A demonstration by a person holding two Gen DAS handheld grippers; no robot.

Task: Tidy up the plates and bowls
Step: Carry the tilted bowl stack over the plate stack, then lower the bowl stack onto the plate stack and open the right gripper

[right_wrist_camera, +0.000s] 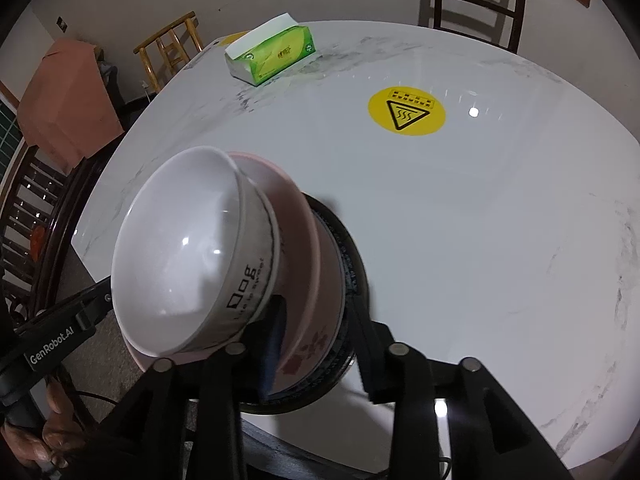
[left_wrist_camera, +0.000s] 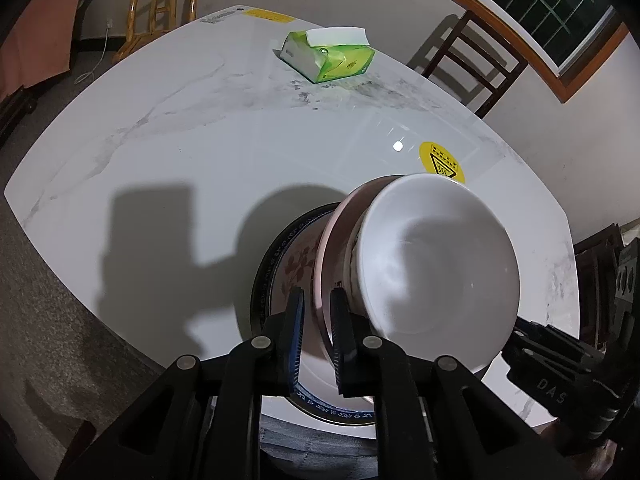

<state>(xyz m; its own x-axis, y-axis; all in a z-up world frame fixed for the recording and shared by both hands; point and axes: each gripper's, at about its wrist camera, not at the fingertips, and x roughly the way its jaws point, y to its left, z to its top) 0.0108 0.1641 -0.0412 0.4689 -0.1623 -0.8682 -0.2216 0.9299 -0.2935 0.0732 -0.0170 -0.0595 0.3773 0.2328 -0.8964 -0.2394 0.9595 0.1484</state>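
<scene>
A white bowl [left_wrist_camera: 436, 272] [right_wrist_camera: 180, 248] with black lettering is nested in a pink bowl [left_wrist_camera: 326, 256] [right_wrist_camera: 296, 240]. Both rest on a flower-patterned plate [left_wrist_camera: 280, 264] [right_wrist_camera: 348, 256] with a dark rim, near the table's front edge. My left gripper [left_wrist_camera: 318, 336] is shut on the pink bowl's rim, one pad inside and one outside. In the right wrist view, my right gripper [right_wrist_camera: 320, 352] stands open. The edges of the pink bowl and the plate lie between its fingers, and its pads do not visibly press on them.
The white marble table [left_wrist_camera: 200, 140] carries a green tissue pack [left_wrist_camera: 328, 56] [right_wrist_camera: 272, 56] at the far side and a yellow warning sticker [left_wrist_camera: 442, 162] [right_wrist_camera: 406, 110]. A light wooden chair [left_wrist_camera: 164, 4] and a dark chair [left_wrist_camera: 472, 68] stand behind it.
</scene>
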